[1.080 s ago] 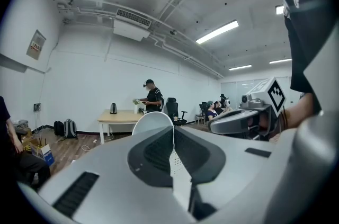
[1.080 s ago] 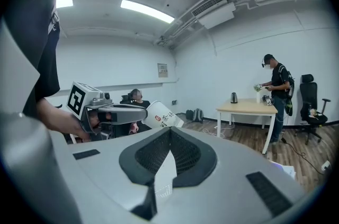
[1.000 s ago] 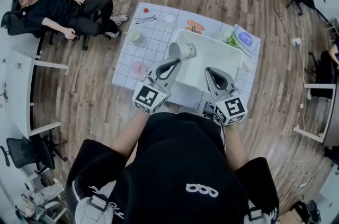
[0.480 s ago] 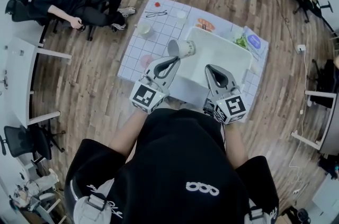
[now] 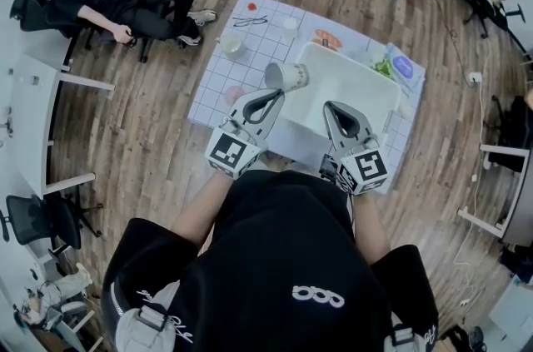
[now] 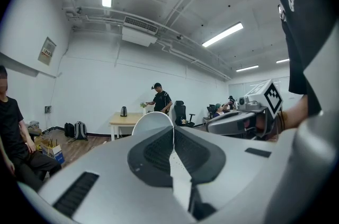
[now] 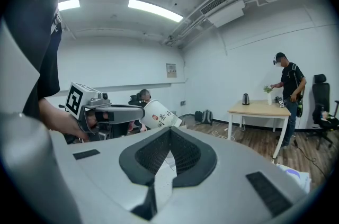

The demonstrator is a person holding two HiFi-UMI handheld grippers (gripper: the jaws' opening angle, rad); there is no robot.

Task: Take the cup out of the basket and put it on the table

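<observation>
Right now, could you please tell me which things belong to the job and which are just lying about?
Job: cup, gripped by the left hand-held gripper; basket; table.
Lying about: glasses; bowl; pink dish; blue packet.

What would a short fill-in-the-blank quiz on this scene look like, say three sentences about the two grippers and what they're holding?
1. The left gripper has its jaws shut on the wall of a paper ____.
2. The right gripper has its jaws together, gripping ____.
3. In the head view, the held thing lies tipped sideways at the left edge of the white ____.
Missing words: cup; nothing; basket.
</observation>
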